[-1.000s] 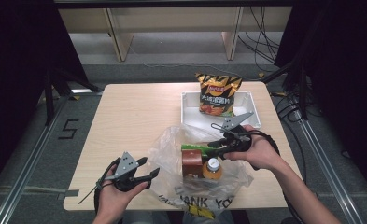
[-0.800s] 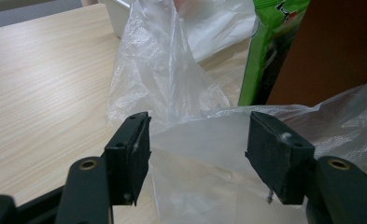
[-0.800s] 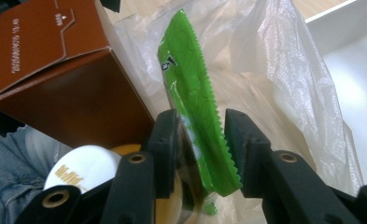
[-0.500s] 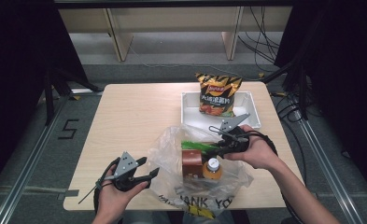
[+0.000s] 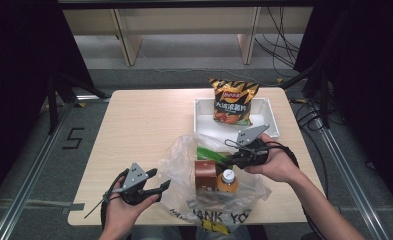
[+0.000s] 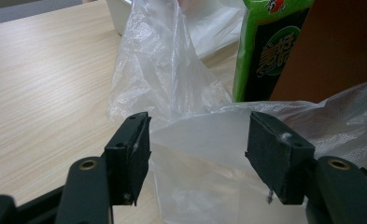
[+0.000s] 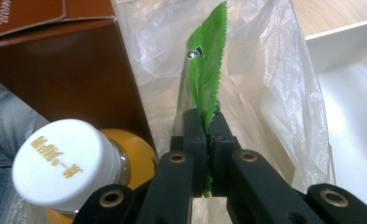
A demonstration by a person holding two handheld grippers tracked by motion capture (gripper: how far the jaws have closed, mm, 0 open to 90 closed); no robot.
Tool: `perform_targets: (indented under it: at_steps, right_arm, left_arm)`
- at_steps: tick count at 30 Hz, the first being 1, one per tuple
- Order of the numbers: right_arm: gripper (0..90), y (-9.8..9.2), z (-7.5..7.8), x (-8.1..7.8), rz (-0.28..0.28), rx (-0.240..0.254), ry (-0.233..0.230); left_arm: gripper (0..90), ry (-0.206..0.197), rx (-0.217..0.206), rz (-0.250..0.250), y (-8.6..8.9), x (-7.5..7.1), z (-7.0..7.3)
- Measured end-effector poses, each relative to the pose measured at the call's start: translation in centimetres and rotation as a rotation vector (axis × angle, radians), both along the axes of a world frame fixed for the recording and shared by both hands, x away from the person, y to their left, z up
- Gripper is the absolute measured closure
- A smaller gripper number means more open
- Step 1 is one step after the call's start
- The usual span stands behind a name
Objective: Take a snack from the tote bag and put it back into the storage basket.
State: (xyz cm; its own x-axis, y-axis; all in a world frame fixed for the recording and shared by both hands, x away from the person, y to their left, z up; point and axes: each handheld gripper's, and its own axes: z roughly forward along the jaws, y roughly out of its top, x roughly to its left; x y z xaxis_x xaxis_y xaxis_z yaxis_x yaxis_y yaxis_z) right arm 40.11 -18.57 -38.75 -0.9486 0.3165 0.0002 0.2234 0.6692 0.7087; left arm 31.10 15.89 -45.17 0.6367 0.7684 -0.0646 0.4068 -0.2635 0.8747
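Observation:
A clear plastic bag (image 5: 184, 162) lies open at the table's front edge. Inside it are a brown box (image 5: 205, 175), an orange juice bottle (image 5: 227, 181) with a white cap (image 7: 62, 163), and a green packet (image 5: 206, 153). My right gripper (image 5: 223, 161) reaches into the bag from the right. Its jaws have just been closing and are now shut on the green packet's (image 7: 207, 70) serrated edge (image 7: 208, 126). My left gripper (image 5: 161, 178) is open at the bag's left side. Bag film (image 6: 158, 70) lies between and beyond its jaws (image 6: 197, 140), and the pads do not press on it.
Behind the bag a white tray (image 5: 269, 117) holds an upright bag of chips (image 5: 233, 101). Bare wooden tabletop (image 5: 144, 120) stretches to the left and back. The bag hangs slightly over the table's front edge.
The right gripper's jaws have drawn together on the green packet. Both hands stay where they were, and the bag and its contents have not shifted.

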Motion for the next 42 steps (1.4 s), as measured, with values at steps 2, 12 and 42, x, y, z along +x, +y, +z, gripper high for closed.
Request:
perform_targets:
  at_steps: [2, 12, 42]
  right_arm:
    - [89.7, 0.0, 0.1, 0.0, 0.005, 0.003, -0.011]
    - [90.0, -0.1, 1.1, -0.4, -0.004, 0.03, -0.027]
    - [90.0, -1.3, 3.1, -0.3, -0.029, 0.116, -0.111]
  left_arm:
    - [39.1, 0.001, -0.004, -0.001, -0.1, 0.0, 0.0]
    - [39.1, -0.007, -0.008, -0.009, -0.2, 0.1, -0.1]
    - [39.2, -0.007, -0.013, -0.001, -0.4, 0.2, -0.3]
